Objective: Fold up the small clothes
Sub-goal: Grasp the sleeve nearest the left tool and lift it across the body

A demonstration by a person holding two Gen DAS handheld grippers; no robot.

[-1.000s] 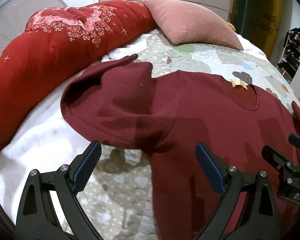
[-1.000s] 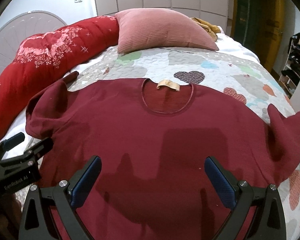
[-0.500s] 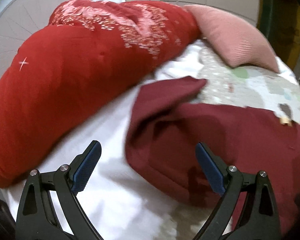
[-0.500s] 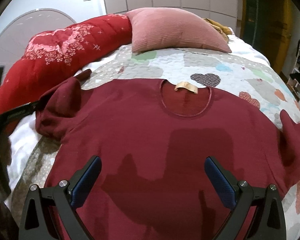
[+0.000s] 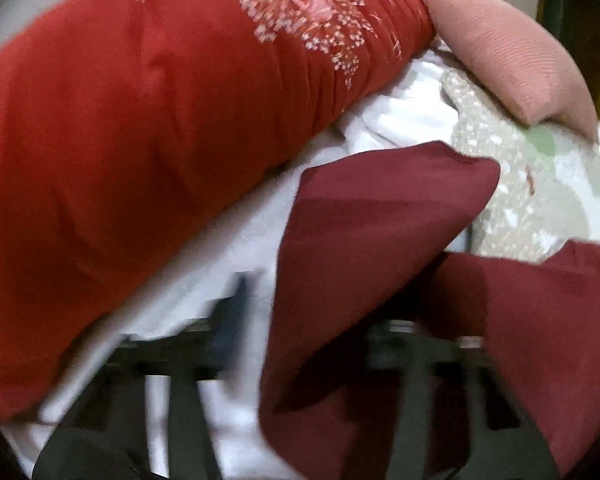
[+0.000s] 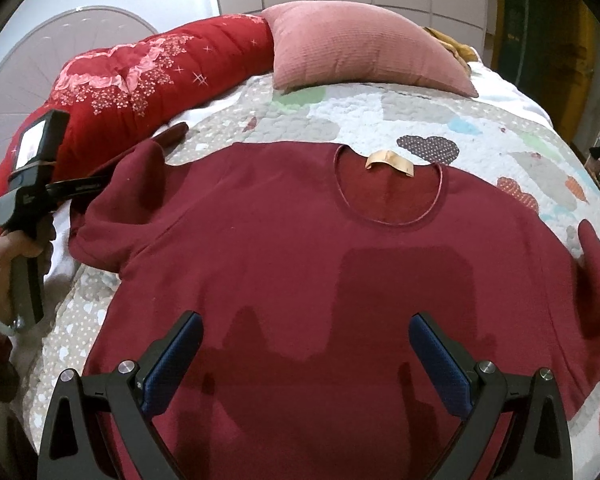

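The left gripper (image 6: pixel 86 190) is down at the crumpled left sleeve (image 5: pixel 372 232) of the maroon T-shirt (image 6: pixel 320 280), its black fingers (image 6: pixel 76 190) reaching in along the white sheet (image 5: pixel 228 256) where the sleeve bunches against the red floral bolster (image 5: pixel 140 120). Its own camera is smeared with motion, so I cannot tell whether the jaws are apart or already pinching cloth. A sensible place to go in: that sleeve is the one part folded over on itself and hanging off the quilt's edge, so it wants straightening or tucking first. The right gripper (image 6: pixel 306 364) hangs over the shirt's lower front, jaws wide apart, touching nothing as far as I can see, probably waiting its turn near the hem. The shirt lies face up and fairly flat on the patchwork quilt (image 6: pixel 420 120), neckline and tan label (image 6: pixel 388 160) pointing toward the pink pillow (image 6: pixel 360 56), its right sleeve (image 6: pixel 596 264) curled up at the far side. The fold itself looks barely begun.
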